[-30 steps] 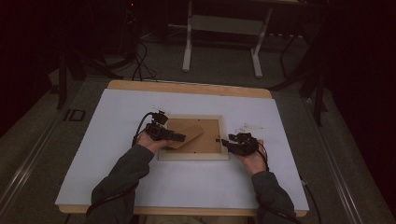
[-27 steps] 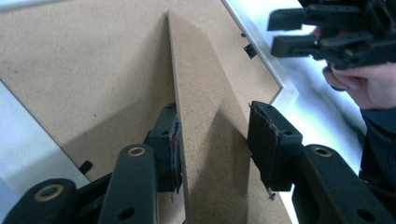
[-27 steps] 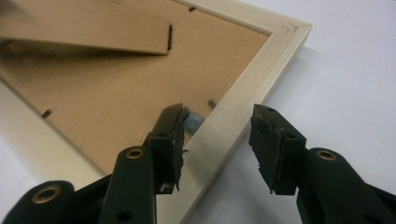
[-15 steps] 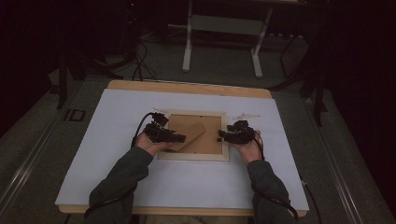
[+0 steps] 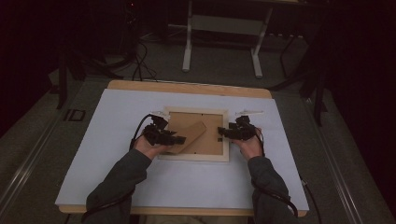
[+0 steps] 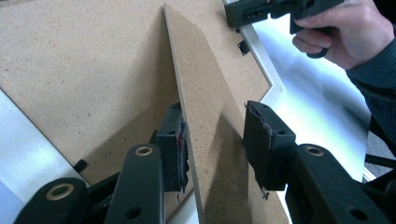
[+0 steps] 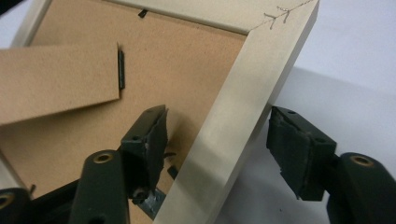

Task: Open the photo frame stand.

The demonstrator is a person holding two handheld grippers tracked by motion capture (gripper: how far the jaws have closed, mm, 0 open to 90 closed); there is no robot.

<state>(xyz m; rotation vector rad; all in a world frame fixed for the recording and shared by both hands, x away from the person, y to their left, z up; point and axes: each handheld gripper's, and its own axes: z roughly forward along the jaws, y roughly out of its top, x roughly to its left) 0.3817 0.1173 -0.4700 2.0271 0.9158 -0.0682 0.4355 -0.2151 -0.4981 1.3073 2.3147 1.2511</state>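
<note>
A picture frame (image 5: 196, 156) is lying face down on the white table cover (image 5: 116, 121), its brown backing board (image 5: 212, 140) facing up. The left gripper (image 5: 180, 139) is reaching over the frame's left side, and the fold-out stand (image 6: 205, 121) is standing raised on edge between its jaws. Those jaws have just been closing: the left pad (image 6: 176, 140) is touching the stand, while the right pad (image 6: 261, 140) is sitting just clear of it, so no firm grip is showing. The right gripper (image 5: 223, 133) is straddling the frame's right rail (image 7: 233, 126). Its jaws have just been opening and are now standing wide, both pads apart from the wood.
</note>
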